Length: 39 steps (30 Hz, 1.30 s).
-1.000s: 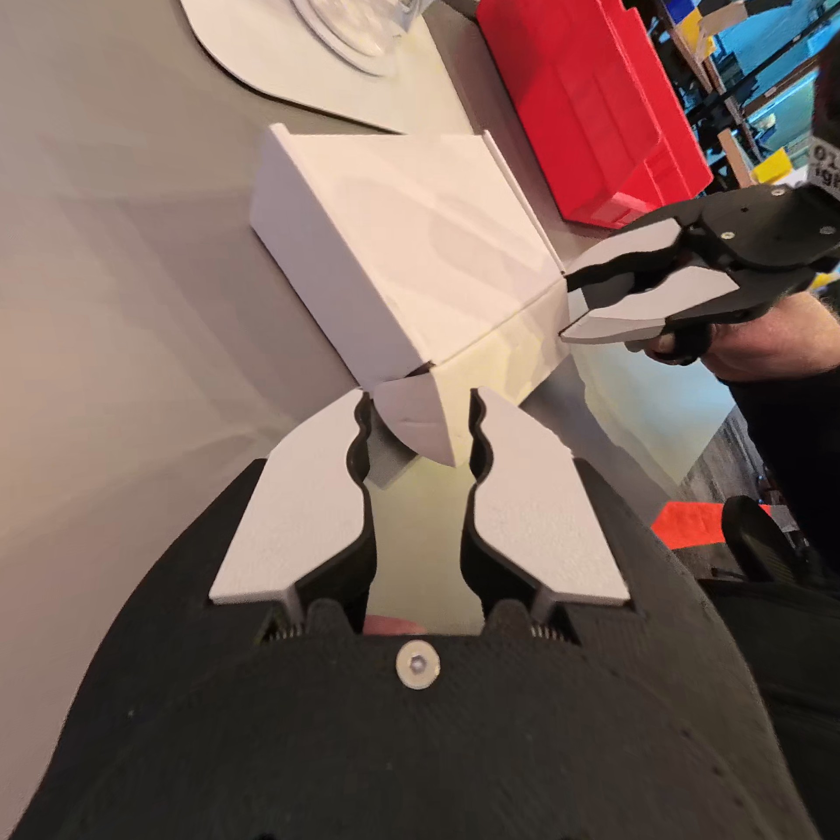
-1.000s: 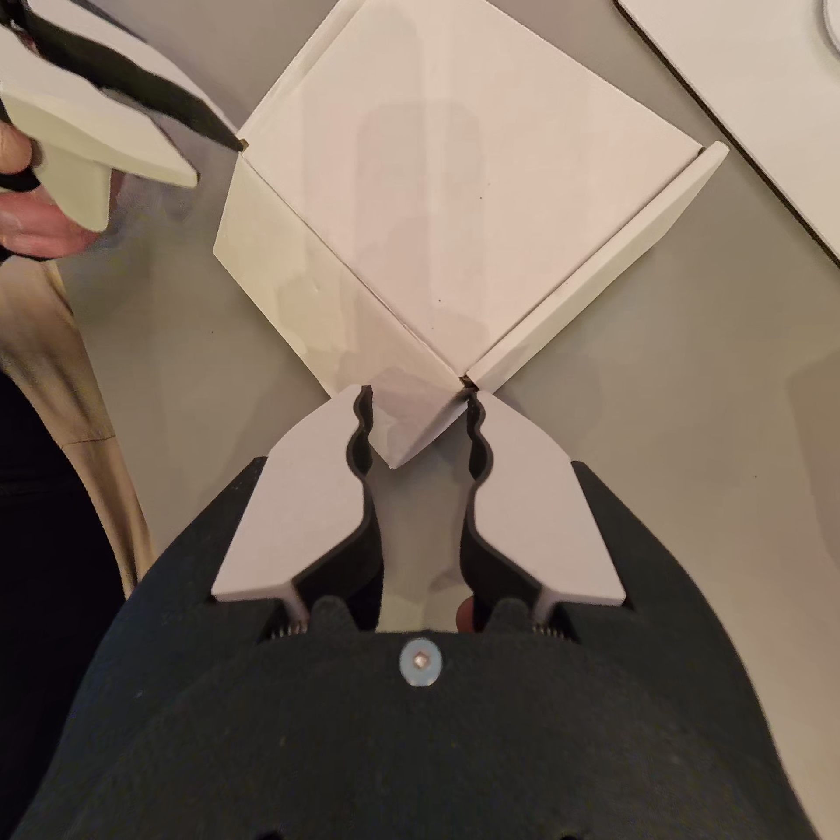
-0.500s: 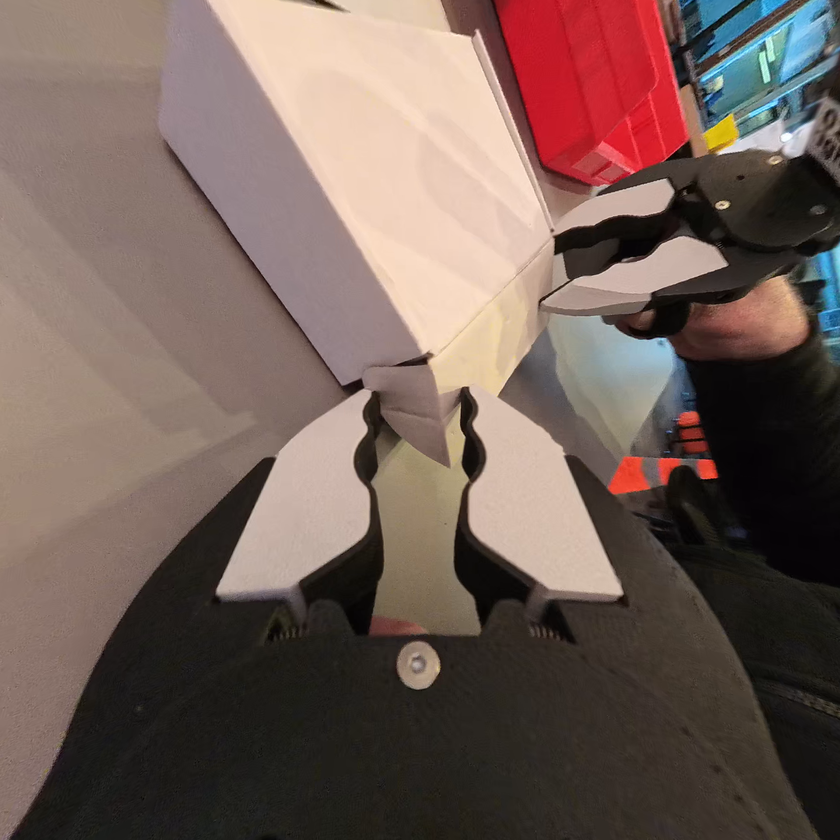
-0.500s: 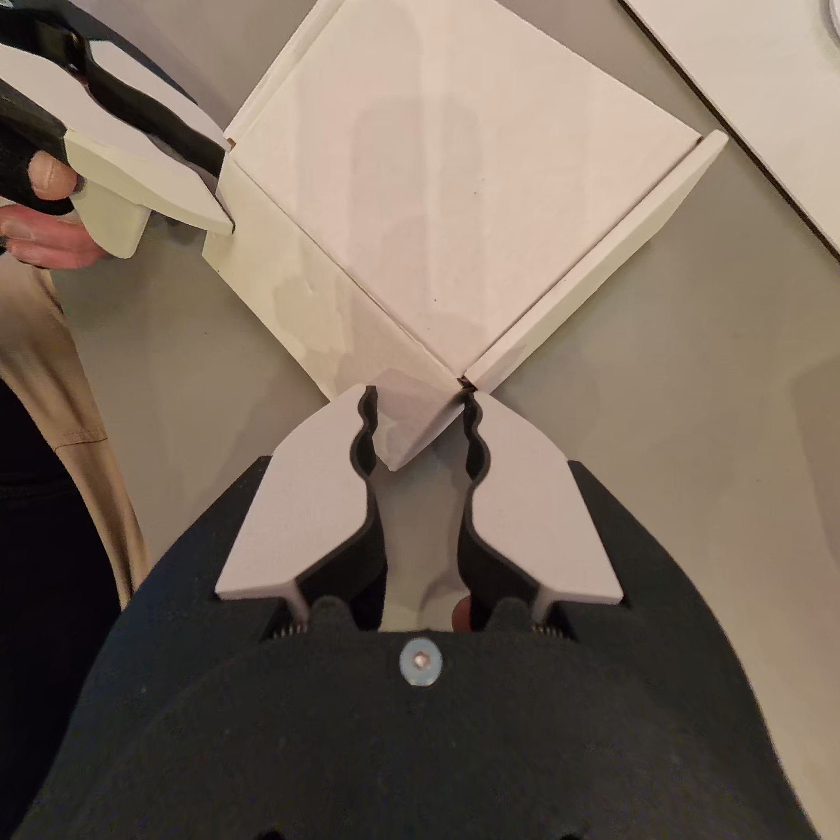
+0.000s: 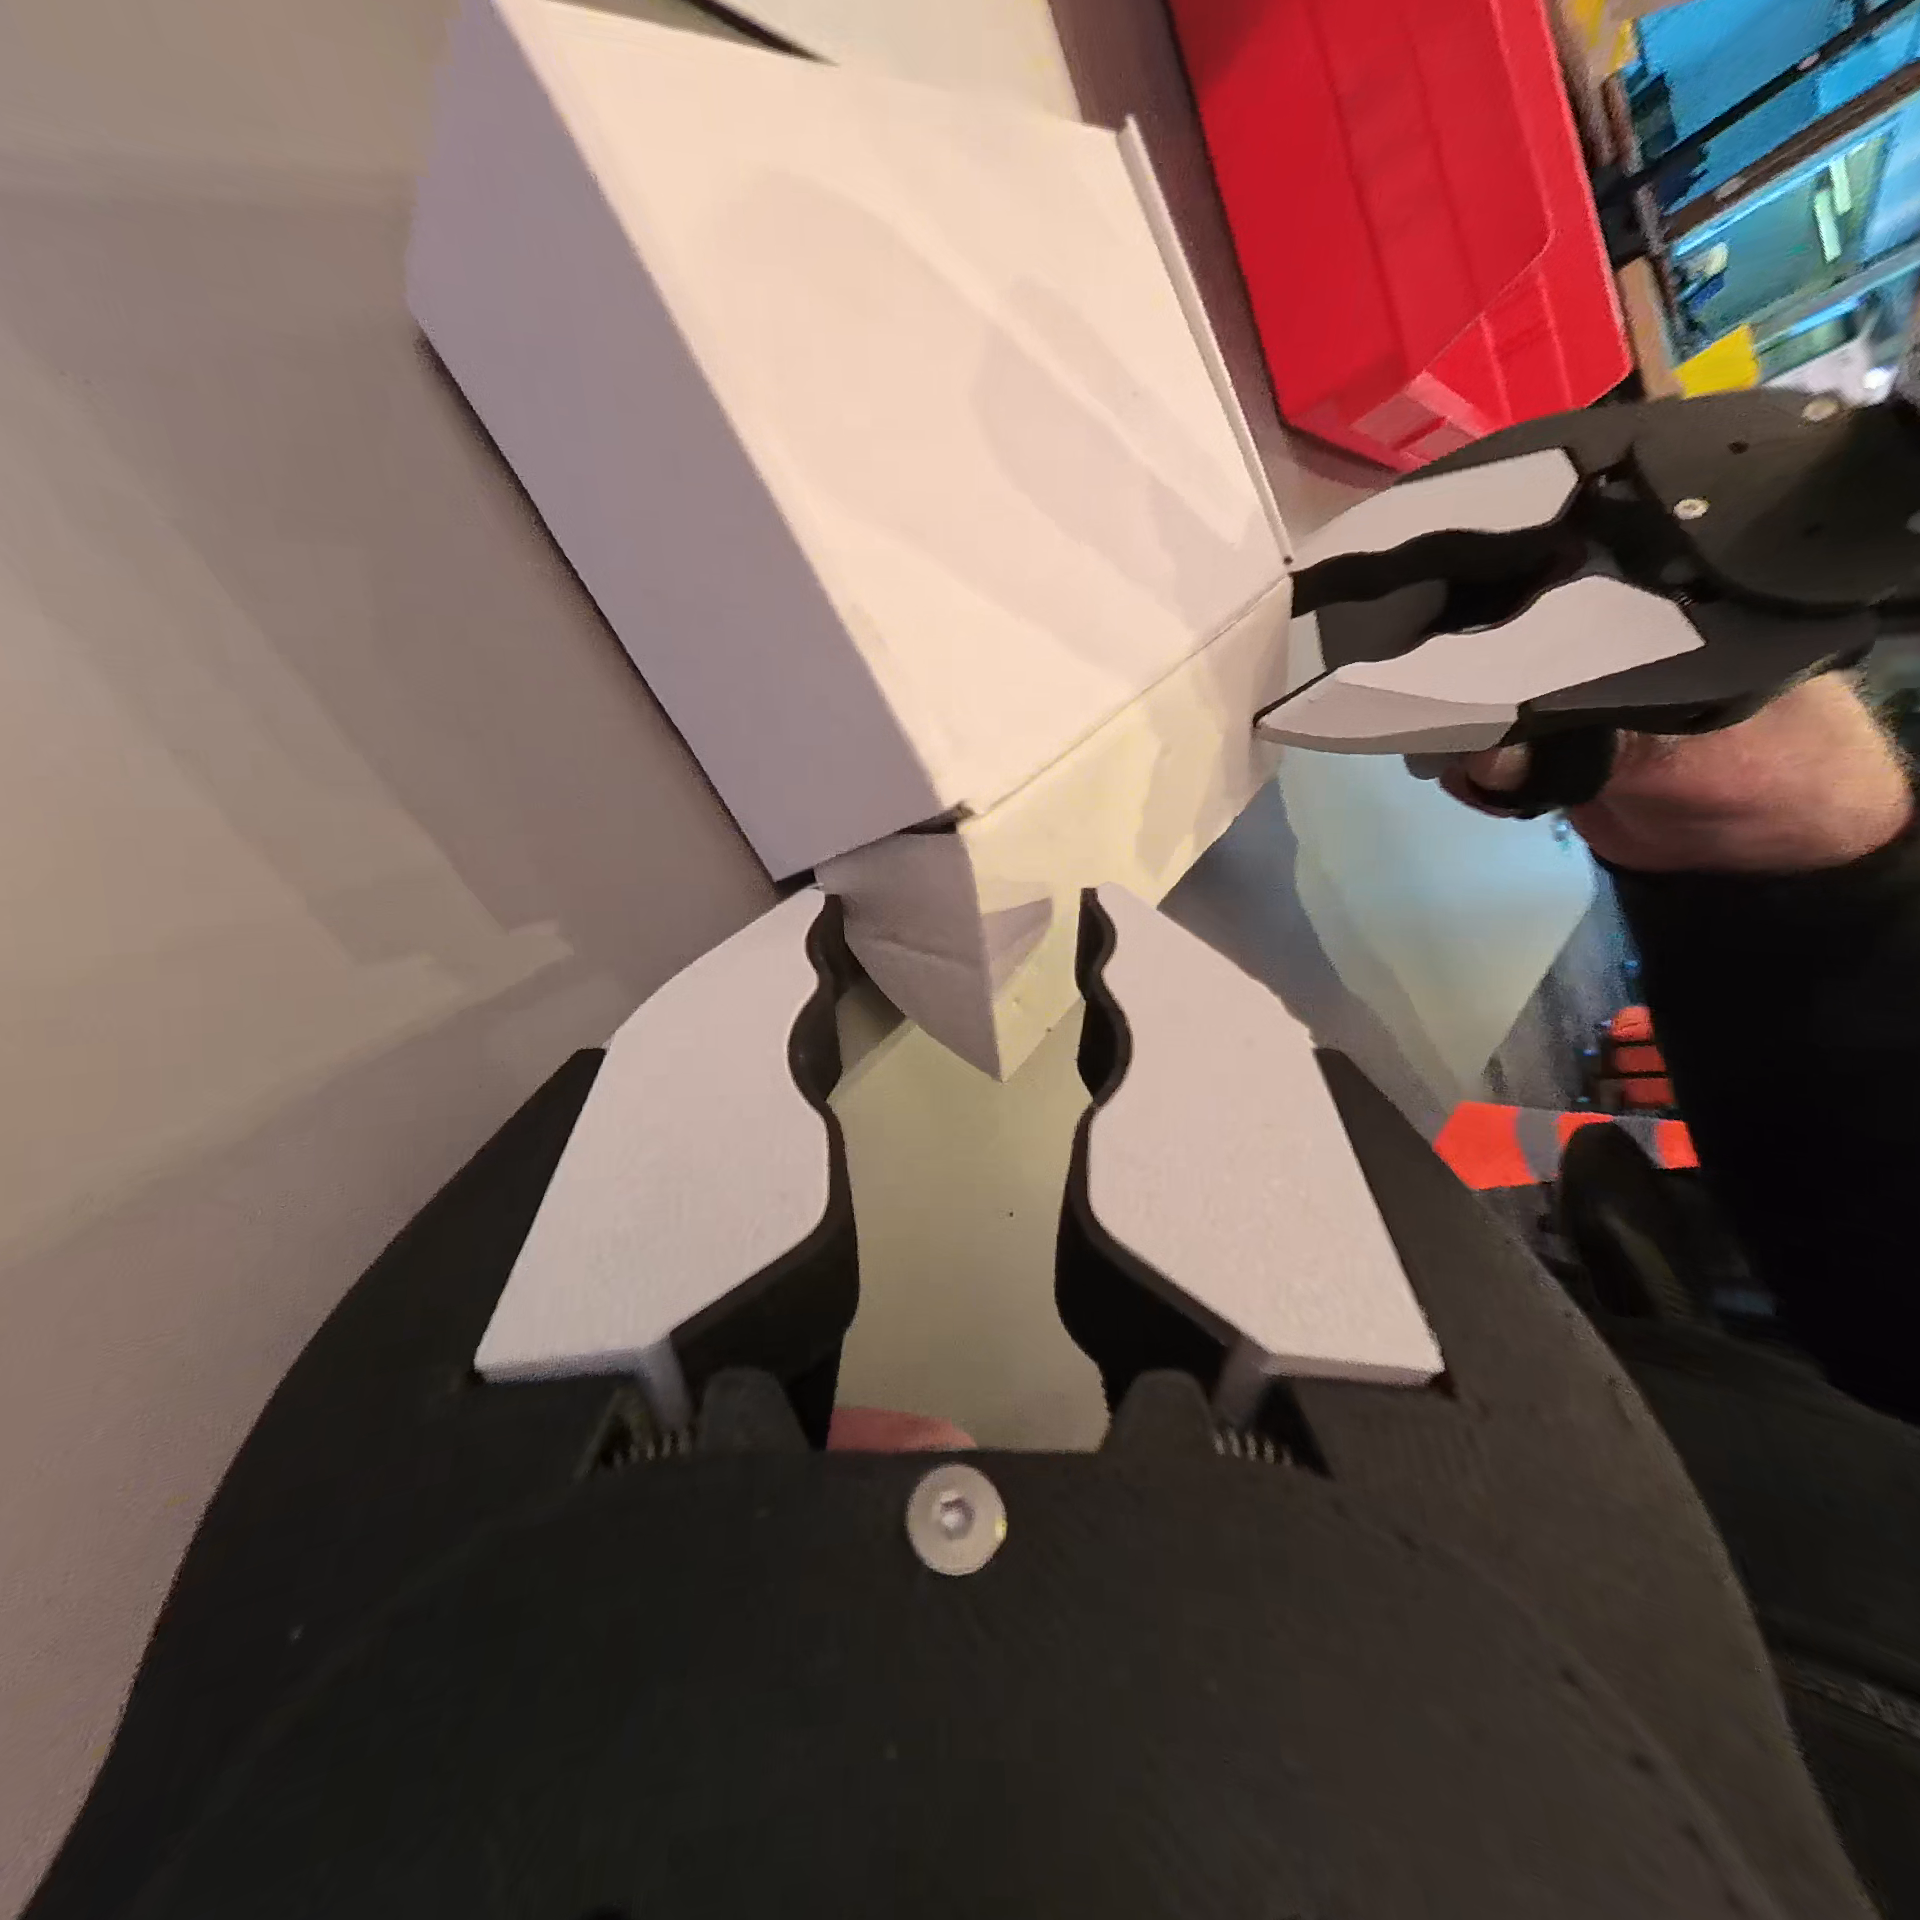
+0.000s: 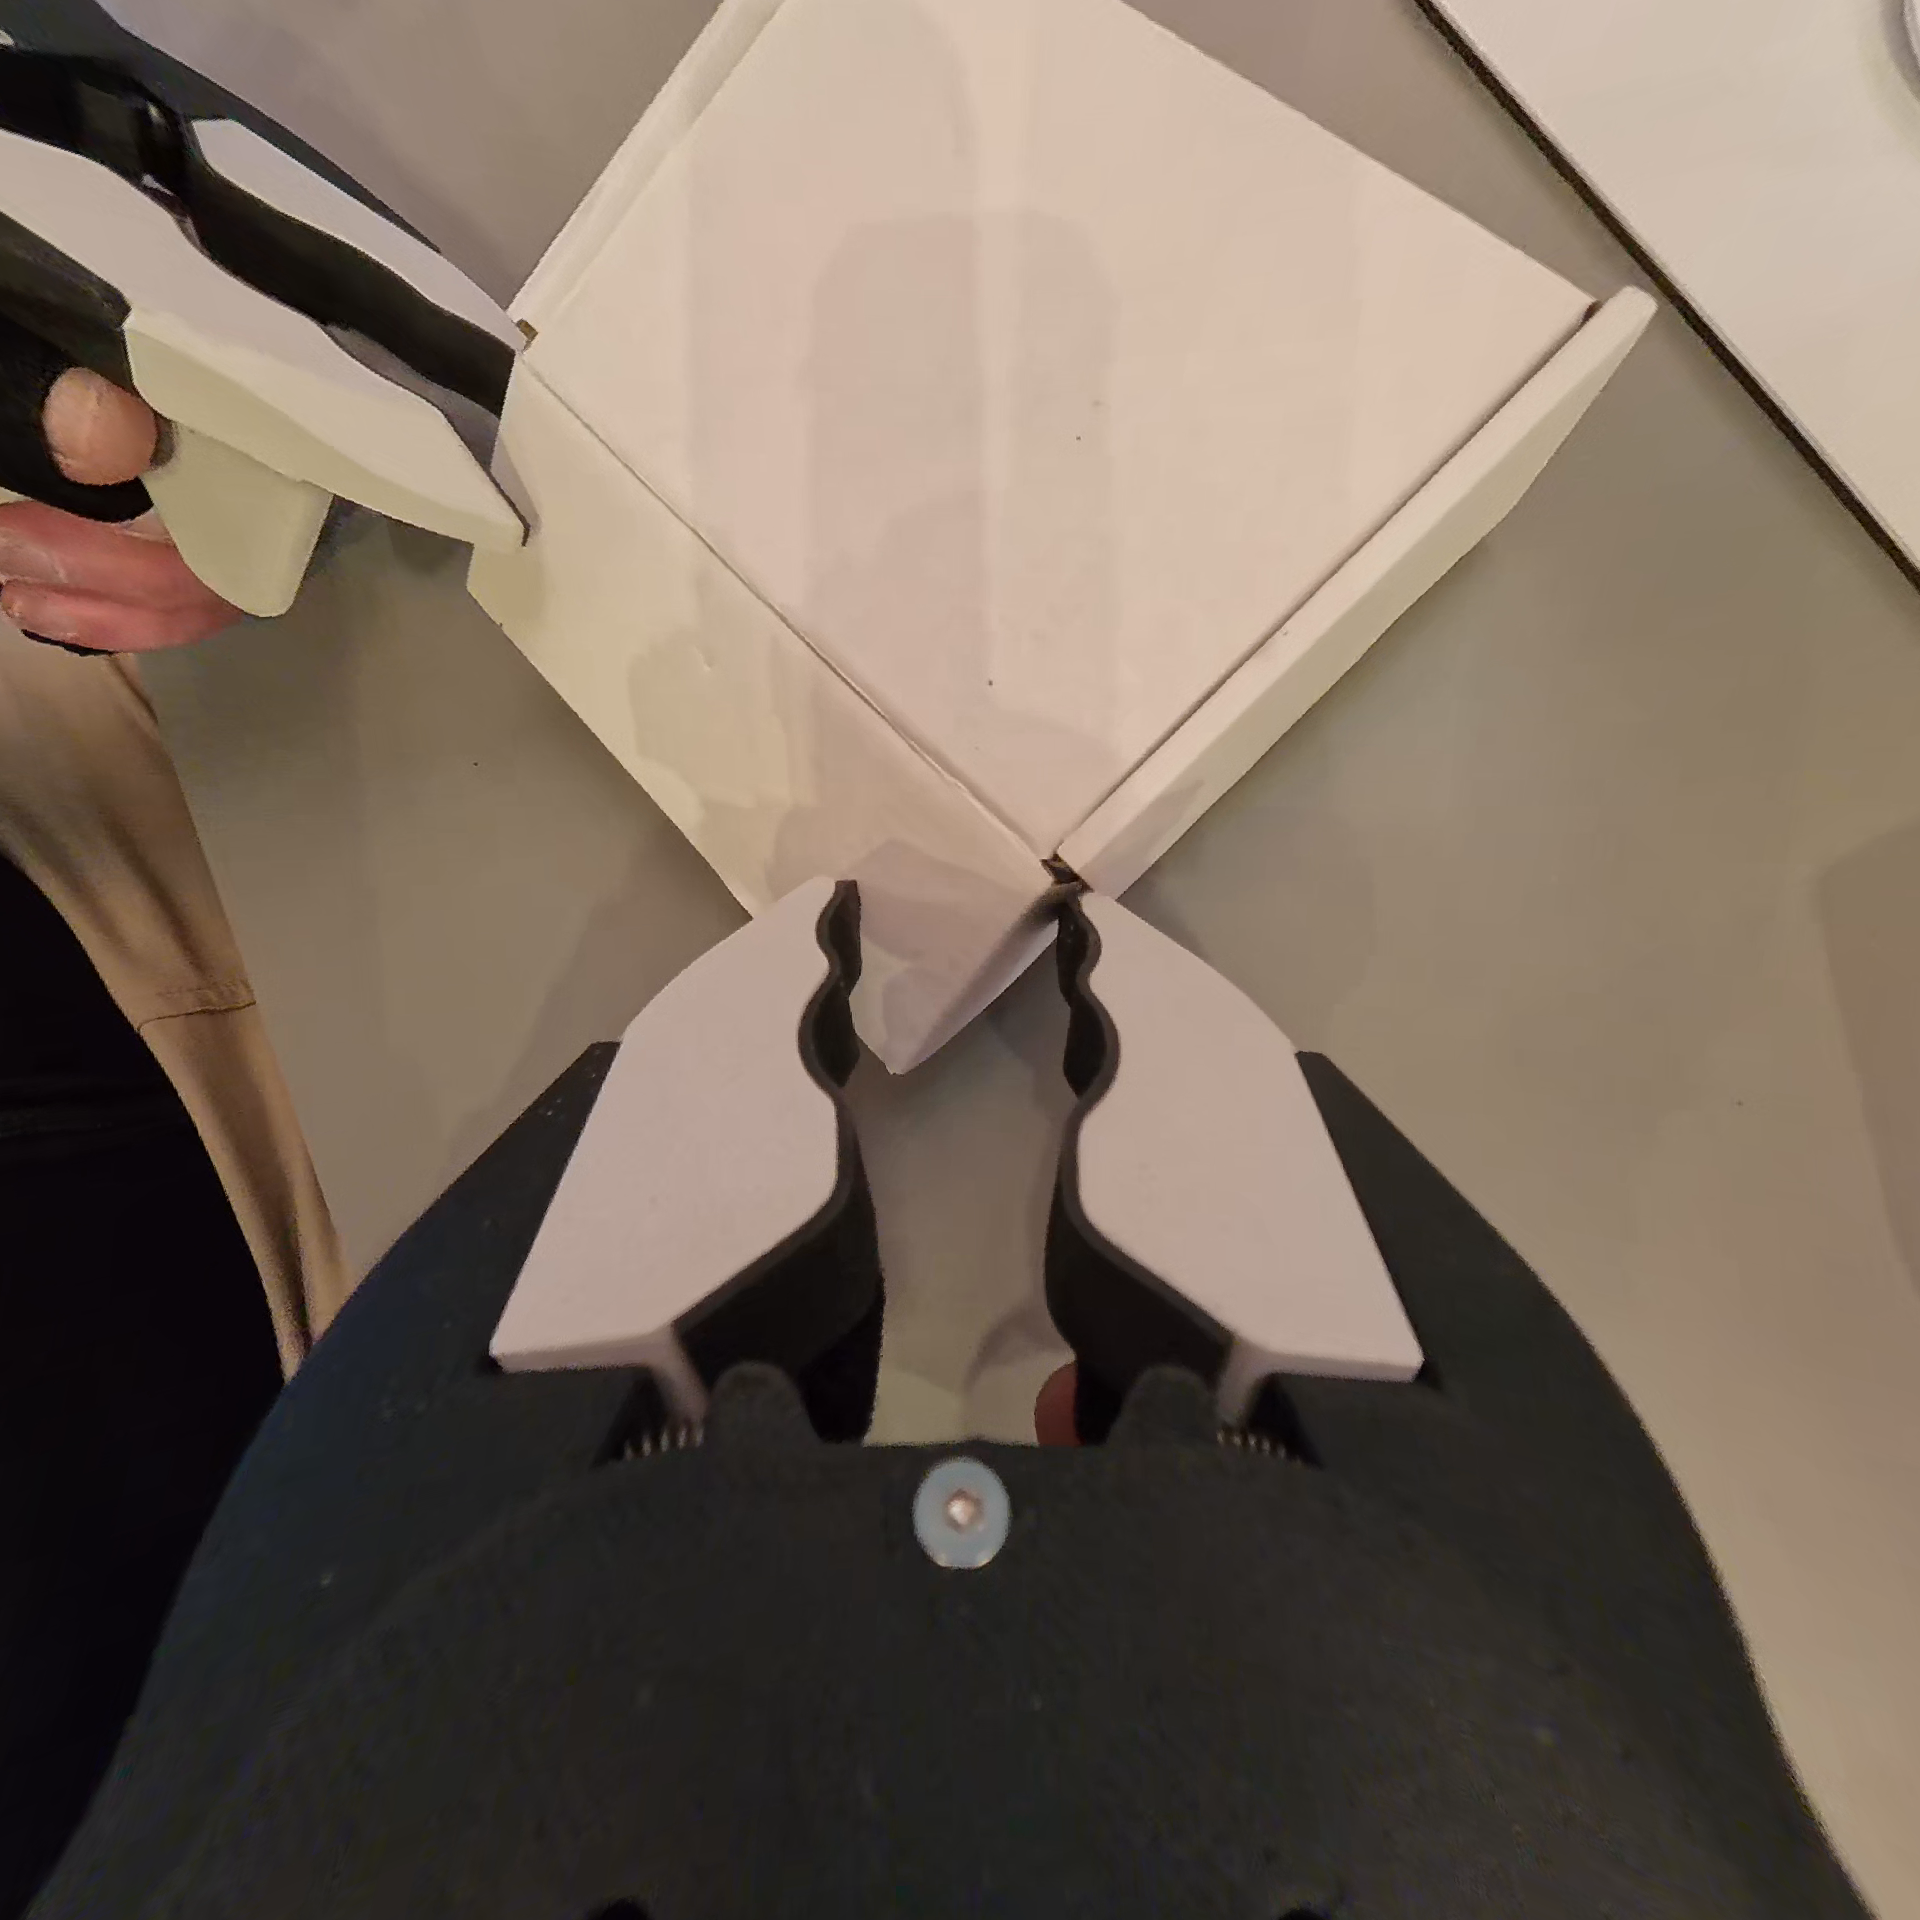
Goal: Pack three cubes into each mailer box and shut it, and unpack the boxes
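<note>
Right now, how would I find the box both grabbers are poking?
Look at the grey table. The white mailer box sits shut there, with the left gripper and right gripper each at a front corner. Unlike the red bin behind, it's plain white cardboard.

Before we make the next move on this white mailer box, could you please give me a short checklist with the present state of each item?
1. Lid closed flat on the white mailer box: ok.
2. Left gripper at one front corner, corner flap between its fingers: ok.
3. Right gripper at the other front corner, straddling it: ok.
4. Fingers closed on the flaps: not ok; both pairs stand apart.
5. Three cubes inside: cannot tell, the box hides its contents.
6. Front flap down against the box: ok.
</note>
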Each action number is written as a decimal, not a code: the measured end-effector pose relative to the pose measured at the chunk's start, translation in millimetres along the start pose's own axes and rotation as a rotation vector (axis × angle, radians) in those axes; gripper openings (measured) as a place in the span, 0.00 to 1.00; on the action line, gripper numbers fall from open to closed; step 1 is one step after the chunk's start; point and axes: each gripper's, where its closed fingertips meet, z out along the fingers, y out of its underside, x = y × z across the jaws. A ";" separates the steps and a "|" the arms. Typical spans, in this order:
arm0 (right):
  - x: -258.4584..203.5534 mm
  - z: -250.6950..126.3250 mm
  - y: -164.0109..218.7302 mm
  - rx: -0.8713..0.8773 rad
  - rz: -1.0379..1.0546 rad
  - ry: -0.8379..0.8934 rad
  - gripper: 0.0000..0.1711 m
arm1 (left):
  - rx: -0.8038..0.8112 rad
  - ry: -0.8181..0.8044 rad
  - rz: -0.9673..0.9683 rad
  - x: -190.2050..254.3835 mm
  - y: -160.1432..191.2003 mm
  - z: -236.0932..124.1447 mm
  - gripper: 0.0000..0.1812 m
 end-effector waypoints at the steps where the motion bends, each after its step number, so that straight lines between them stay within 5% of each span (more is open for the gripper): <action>1: -0.5 0.2 0.1 -0.003 -0.001 -0.001 0.21 | -0.003 -0.020 0.022 -0.6 1.7 0.3 0.23; 11: 0.5 2.8 3.5 -0.019 0.005 -0.003 0.18 | -0.019 -0.082 0.104 -8.6 10.3 6.5 0.22; 23: 9.7 2.2 5.3 -0.051 -0.217 0.085 0.26 | -0.015 -0.229 0.506 -17.3 -10.8 -4.0 0.38; 39: 17.3 11.6 -5.2 -0.001 -0.381 0.050 0.28 | -0.094 -0.200 0.728 -23.9 -20.6 12.4 0.31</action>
